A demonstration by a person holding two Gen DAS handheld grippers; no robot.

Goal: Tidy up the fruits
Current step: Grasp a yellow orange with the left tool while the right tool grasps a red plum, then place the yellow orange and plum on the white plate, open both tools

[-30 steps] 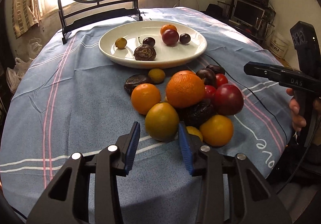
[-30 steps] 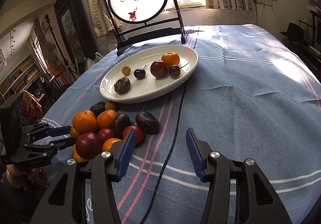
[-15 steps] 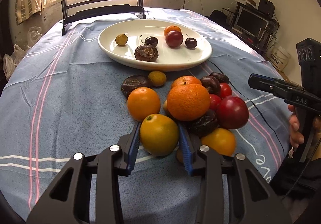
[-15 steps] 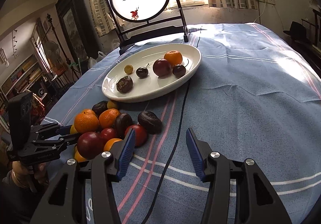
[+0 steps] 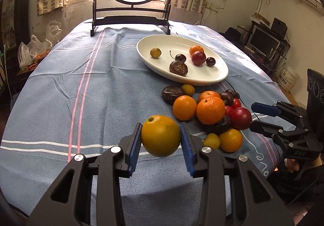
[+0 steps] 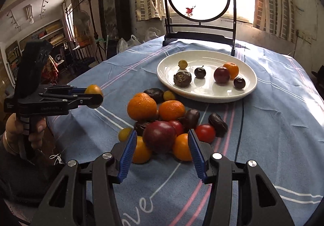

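Step in hand: carry. The left gripper (image 5: 161, 138) clamps the yellow-orange citrus (image 5: 161, 135) clear of the tablecloth (image 5: 60, 94); the right gripper (image 6: 161, 145) hovers wide, empty. Next: move the citrus toward 1 o'clock and release it on the white plate (image 5: 202, 80).

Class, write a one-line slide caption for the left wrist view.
Left claw grips a yellow-orange fruit above the blue tablecloth, fruit pile and white plate beyond.

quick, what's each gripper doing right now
Left gripper: shut on the yellow-orange citrus fruit, lifted clear of the tablecloth.
Right gripper: open, empty, fingers either side of the fruit pile.
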